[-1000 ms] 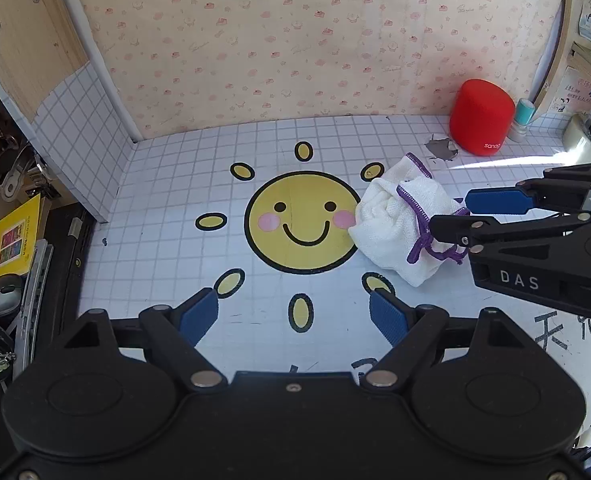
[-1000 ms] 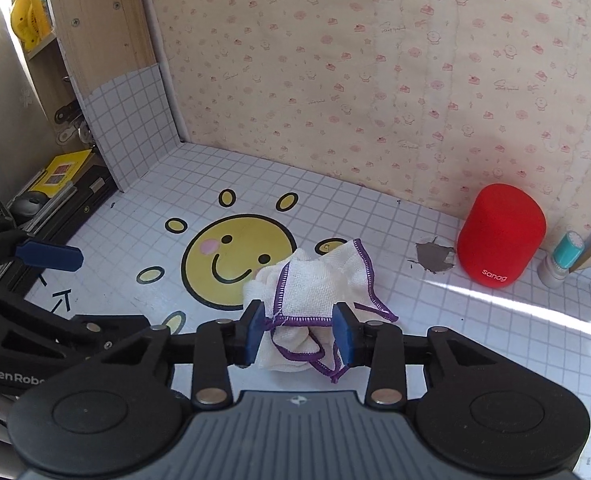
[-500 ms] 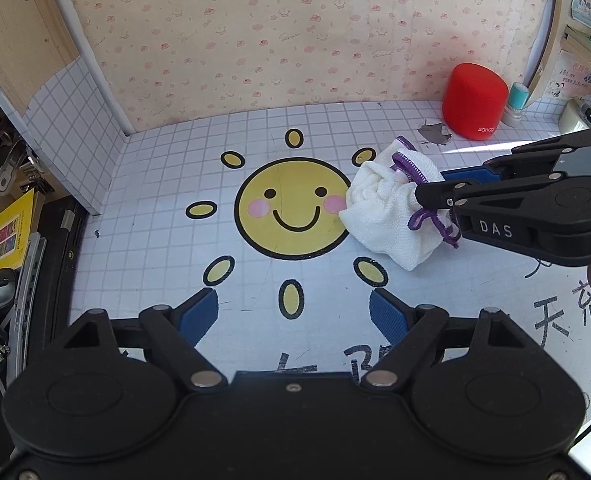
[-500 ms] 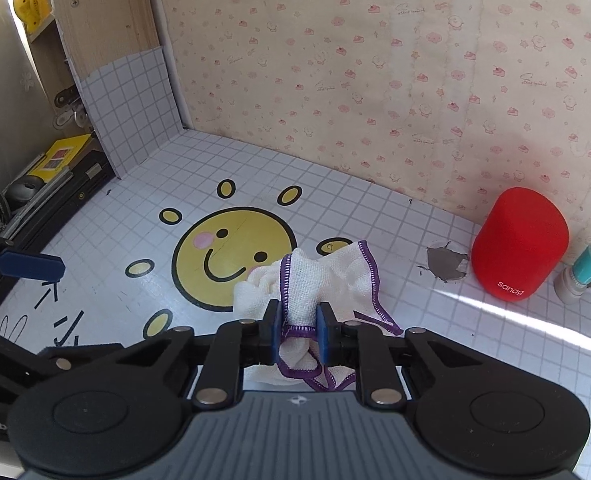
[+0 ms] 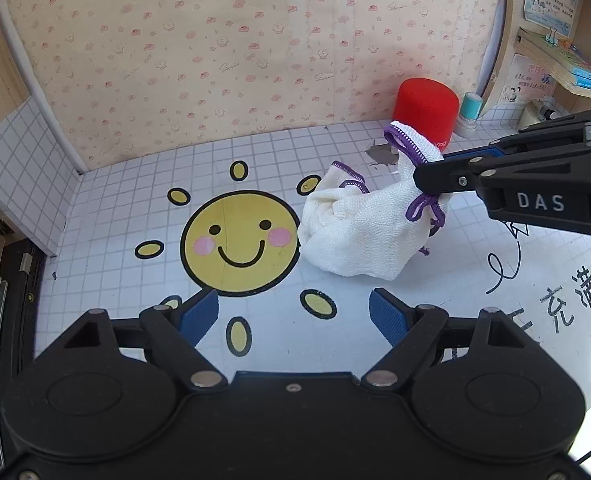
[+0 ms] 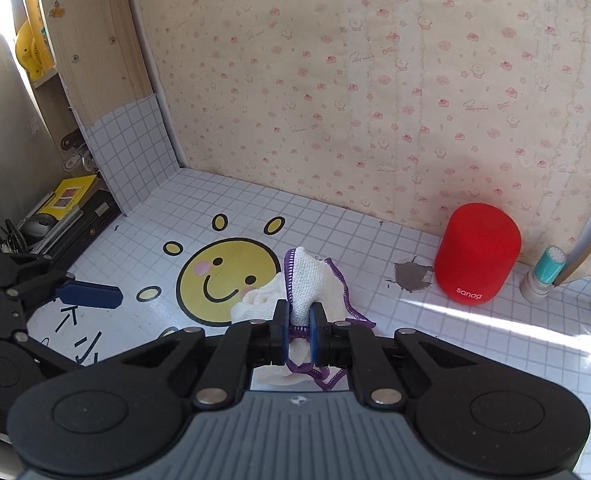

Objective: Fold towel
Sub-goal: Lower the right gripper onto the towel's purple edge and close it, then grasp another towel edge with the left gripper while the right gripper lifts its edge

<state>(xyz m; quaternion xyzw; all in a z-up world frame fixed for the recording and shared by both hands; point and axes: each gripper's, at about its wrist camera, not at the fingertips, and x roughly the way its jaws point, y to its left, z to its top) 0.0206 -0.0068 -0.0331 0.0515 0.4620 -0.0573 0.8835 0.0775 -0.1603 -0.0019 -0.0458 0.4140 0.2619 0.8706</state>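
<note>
The right gripper [image 6: 296, 330] pinches the bunched towel [image 5: 355, 232] at its purple edge; the left gripper [image 5: 293, 314] stands wide apart, just before the towel.

White towel [image 5: 355, 232] with purple stitched edging, crumpled in a loose heap, not folded, sits right of centre in the left wrist view and just below centre in the right wrist view [image 6: 303, 284]. One bunched part is pulled up into a peak, purple hem looping at top. Lower part spreads rumpled on the surface.
</note>
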